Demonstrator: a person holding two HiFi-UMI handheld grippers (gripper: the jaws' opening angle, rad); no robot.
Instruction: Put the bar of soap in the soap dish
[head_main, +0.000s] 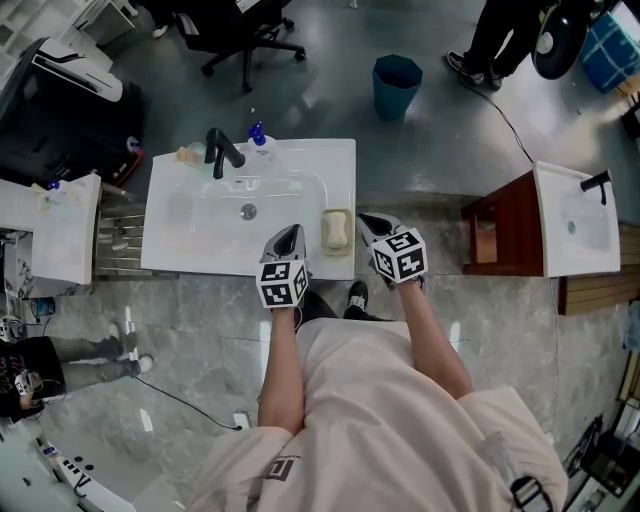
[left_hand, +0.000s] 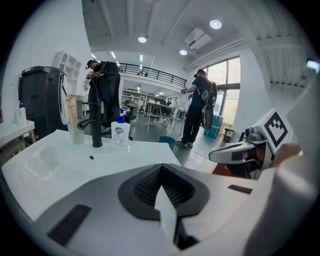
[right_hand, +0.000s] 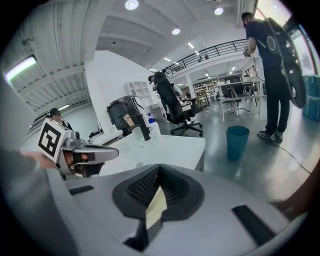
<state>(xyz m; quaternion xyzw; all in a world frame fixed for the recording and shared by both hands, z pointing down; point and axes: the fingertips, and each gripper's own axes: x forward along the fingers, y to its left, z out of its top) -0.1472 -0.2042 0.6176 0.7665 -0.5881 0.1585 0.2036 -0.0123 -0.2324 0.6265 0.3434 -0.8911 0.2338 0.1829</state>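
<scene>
Left gripper (head_main: 289, 235), right gripper (head_main: 369, 223) shut, empty; bar of soap (head_main: 336, 232) between, in soap dish (head_main: 336, 250).

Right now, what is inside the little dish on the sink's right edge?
A cream bar of soap lies in the soap dish; only its rim shows, the floor is covered.

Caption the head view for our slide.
Soap bar sits in its dish on the sink counter; left tool and right tool flank it, both shut.
</scene>
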